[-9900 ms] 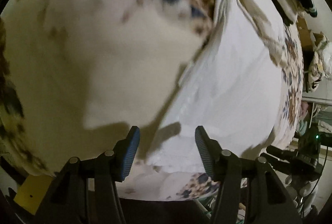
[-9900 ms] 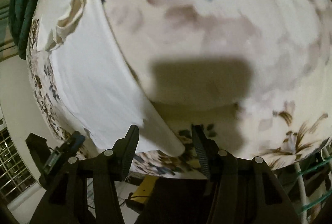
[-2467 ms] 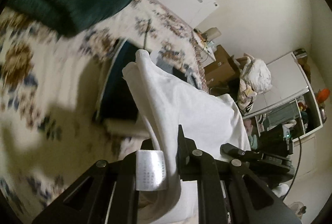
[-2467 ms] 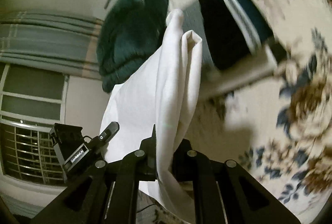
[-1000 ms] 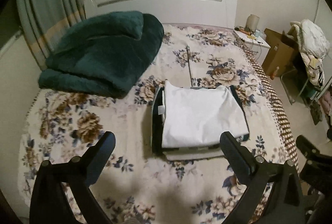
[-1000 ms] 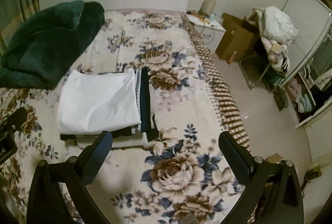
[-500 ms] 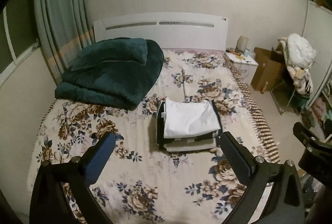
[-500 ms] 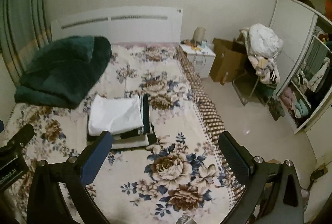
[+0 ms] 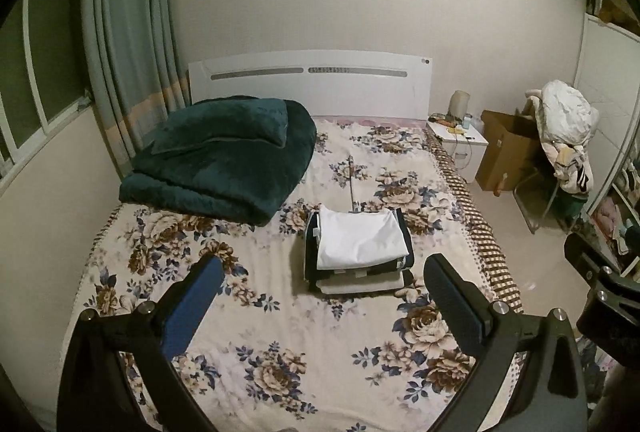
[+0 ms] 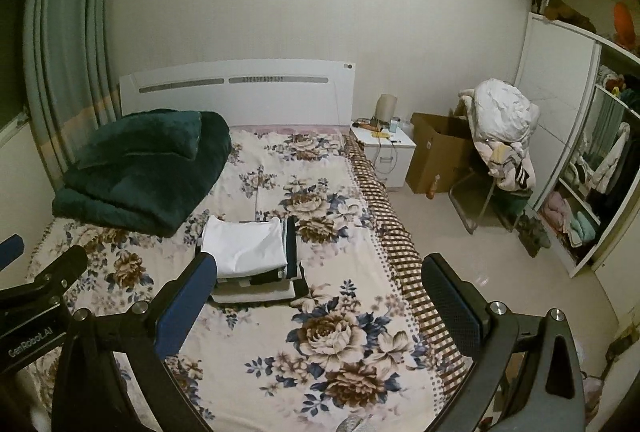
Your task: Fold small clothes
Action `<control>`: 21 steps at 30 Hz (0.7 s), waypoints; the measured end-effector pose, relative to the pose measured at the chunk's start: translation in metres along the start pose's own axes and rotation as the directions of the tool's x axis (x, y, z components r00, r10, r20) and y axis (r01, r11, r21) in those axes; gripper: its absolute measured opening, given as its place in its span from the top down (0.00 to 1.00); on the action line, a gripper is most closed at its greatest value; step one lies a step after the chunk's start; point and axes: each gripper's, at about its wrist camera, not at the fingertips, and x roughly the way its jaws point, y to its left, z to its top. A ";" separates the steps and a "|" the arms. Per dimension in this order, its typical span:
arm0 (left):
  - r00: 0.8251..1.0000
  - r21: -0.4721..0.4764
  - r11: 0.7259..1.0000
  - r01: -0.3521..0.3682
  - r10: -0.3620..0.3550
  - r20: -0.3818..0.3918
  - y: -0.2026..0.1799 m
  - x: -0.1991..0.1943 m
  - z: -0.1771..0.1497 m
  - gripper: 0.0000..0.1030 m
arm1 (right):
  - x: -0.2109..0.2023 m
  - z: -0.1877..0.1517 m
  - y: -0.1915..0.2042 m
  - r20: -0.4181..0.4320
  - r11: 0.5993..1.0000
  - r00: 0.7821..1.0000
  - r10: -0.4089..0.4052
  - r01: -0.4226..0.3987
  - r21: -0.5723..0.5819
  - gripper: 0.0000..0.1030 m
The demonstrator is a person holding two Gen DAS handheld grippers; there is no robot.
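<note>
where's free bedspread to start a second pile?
Free: the floral bedspread in front of the stack of folded clothes, and the patch left of it, below the folded dark green blanket. Another strip runs from the stack to the white headboard. The blanket crowds the far left corner.

A pile of folded clothes (image 9: 360, 252) sits in the middle of the bed (image 9: 280, 352). A blanket (image 9: 224, 155) lies far left, by the headboard (image 9: 308, 79).
</note>
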 end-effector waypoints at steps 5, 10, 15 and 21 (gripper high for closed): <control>1.000 -0.009 1.000 0.004 -0.004 0.016 0.003 -0.015 -0.001 0.00 | -0.016 0.002 -0.002 0.008 1.000 1.000 0.004 -0.004 0.005 0.00; 1.000 -0.014 1.000 -0.002 0.002 0.013 0.004 -0.021 -0.003 0.00 | -0.025 0.008 0.000 0.012 1.000 1.000 0.010 -0.010 -0.003 0.00; 0.999 -0.002 1.000 -0.027 0.027 0.025 0.000 -0.029 -0.005 0.00 | -0.026 0.010 0.002 0.010 1.000 1.000 0.026 -0.026 -0.008 0.00; 0.999 -0.008 1.000 -0.022 0.022 0.030 -0.001 -0.033 -0.005 0.00 | -0.019 0.011 0.002 -0.002 0.999 0.999 0.040 -0.040 -0.014 0.00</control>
